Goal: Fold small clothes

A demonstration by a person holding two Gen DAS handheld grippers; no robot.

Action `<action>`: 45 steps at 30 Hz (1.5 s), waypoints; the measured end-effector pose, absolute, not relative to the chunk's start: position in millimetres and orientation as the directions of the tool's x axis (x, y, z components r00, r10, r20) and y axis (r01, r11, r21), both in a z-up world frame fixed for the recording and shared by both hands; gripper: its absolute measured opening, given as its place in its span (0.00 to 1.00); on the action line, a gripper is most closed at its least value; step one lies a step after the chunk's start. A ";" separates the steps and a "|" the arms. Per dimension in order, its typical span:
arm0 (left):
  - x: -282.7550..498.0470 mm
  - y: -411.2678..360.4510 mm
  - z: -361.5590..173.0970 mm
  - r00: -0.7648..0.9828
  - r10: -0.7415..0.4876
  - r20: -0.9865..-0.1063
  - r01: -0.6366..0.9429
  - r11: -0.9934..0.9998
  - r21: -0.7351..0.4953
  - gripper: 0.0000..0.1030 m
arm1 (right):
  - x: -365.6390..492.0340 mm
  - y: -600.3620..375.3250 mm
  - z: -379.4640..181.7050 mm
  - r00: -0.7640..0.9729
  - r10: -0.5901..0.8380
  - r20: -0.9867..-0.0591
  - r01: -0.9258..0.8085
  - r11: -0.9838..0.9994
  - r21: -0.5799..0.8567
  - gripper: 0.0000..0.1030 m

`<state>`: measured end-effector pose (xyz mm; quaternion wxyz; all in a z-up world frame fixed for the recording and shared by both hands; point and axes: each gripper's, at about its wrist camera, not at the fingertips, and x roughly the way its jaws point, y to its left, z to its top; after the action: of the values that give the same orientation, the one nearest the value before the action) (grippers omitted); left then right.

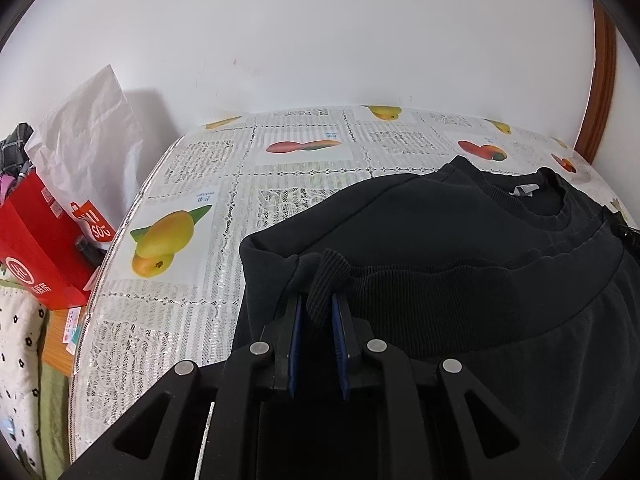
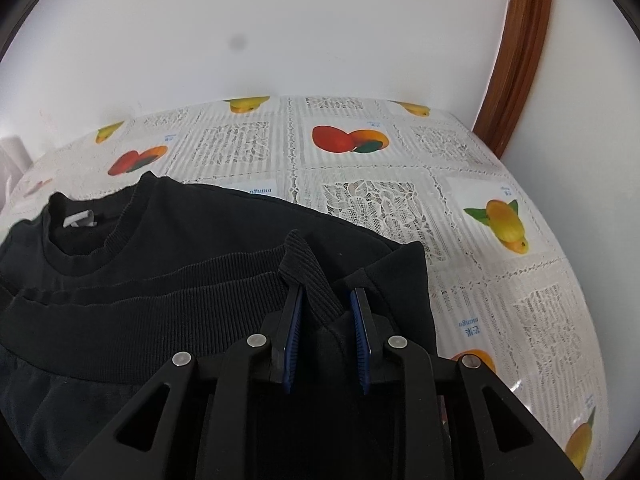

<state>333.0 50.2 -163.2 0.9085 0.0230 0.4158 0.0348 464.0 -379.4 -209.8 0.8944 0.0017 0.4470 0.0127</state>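
The black sweater (image 1: 460,240) lies on the surface (image 1: 192,184), its bottom band folded up near the collar (image 2: 86,236). It looks soft, thick and floppy, so it will sag if let go. The ribbed band (image 2: 160,284) is a good place to hold. The left gripper (image 1: 316,304) pinches a bit of the band. The right gripper (image 2: 326,300) has band cloth between its jaws, a little wider apart.
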 end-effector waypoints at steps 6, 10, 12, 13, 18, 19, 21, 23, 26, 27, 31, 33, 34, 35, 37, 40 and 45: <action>332.0 52.3 -161.9 0.652 0.065 -0.755 -0.039 0.998 0.052 0.23 | 463.9 -380.6 -209.1 0.599 0.037 -0.800 -0.019 0.999 0.032 0.24; 326.7 56.9 -158.5 0.647 0.043 -0.761 -0.040 0.999 0.023 0.38 | 463.7 -382.2 -207.7 0.598 0.048 -0.800 -0.015 0.999 0.049 0.26; 318.2 58.3 -154.0 0.650 0.057 -0.758 -0.055 0.998 0.027 0.55 | 461.2 -381.7 -206.4 0.600 0.042 -0.799 -0.012 0.999 0.044 0.30; 310.4 59.7 -150.2 0.657 0.045 -0.752 -0.055 0.998 0.012 0.64 | 457.7 -381.9 -204.7 0.600 0.041 -0.799 -0.011 0.999 0.043 0.32; 264.0 63.2 -135.8 0.696 0.018 -0.718 -0.047 0.999 -0.020 0.64 | 416.9 -391.4 -187.5 0.622 0.032 -0.782 0.029 0.998 0.064 0.47; 250.8 63.5 -133.6 0.701 0.017 -0.713 -0.044 0.999 -0.019 0.64 | 399.5 -391.5 -181.2 0.634 0.028 -0.773 0.035 0.997 0.065 0.48; 231.8 65.8 -131.7 0.702 -0.003 -0.712 -0.040 0.998 -0.044 0.64 | 369.2 -385.8 -171.6 0.651 0.023 -0.758 0.025 0.998 0.051 0.48; 213.4 68.9 -131.5 0.693 -0.040 -0.720 -0.035 0.995 -0.089 0.64 | 341.4 -374.6 -163.8 0.669 0.030 -0.743 -0.008 0.999 0.033 0.48; 192.8 66.7 -136.4 0.658 -0.066 -0.750 -0.018 0.995 -0.103 0.64 | 303.2 -348.4 -156.4 0.688 0.068 -0.723 -0.069 0.997 0.028 0.51; 183.9 66.1 -137.3 0.660 -0.072 -0.747 -0.015 0.994 -0.109 0.64 | 291.5 -337.1 -155.6 0.689 0.094 -0.718 -0.096 0.995 0.037 0.52; 156.7 70.3 -140.4 0.656 -0.098 -0.748 -0.042 0.985 -0.166 0.64 | 267.5 -297.5 -163.1 0.689 0.159 -0.707 -0.166 0.984 0.060 0.53; 144.1 74.6 -143.1 0.655 -0.120 -0.746 -0.050 0.978 -0.202 0.64 | 264.0 -279.3 -170.8 0.677 0.172 -0.715 -0.186 0.981 0.059 0.53; 139.7 75.1 -143.7 0.659 -0.119 -0.743 -0.051 0.978 -0.203 0.64 | 262.8 -273.4 -173.5 0.671 0.179 -0.720 -0.193 0.979 0.065 0.53; 134.3 75.2 -144.0 0.663 -0.113 -0.740 -0.053 0.979 -0.197 0.64 | 262.1 -266.1 -177.0 0.660 0.200 -0.724 -0.206 0.975 0.081 0.53; 122.8 77.4 -144.5 0.667 -0.096 -0.739 -0.065 0.980 -0.186 0.64 | 261.6 -255.8 -182.8 0.645 0.215 -0.733 -0.216 0.972 0.096 0.53; 108.6 81.5 -146.4 0.665 -0.114 -0.738 -0.064 0.976 -0.209 0.64 | 259.8 -246.2 -191.5 0.638 0.208 -0.741 -0.211 0.973 0.091 0.53; 92.8 86.4 -150.3 0.657 -0.112 -0.746 -0.075 0.974 -0.213 0.64 | 258.1 -246.4 -197.4 0.637 0.198 -0.744 -0.208 0.975 0.082 0.54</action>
<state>92.8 86.4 -150.3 0.9031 -0.1131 0.4142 -0.0102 258.1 -246.4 -197.4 0.9048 -0.0058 0.4107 0.1123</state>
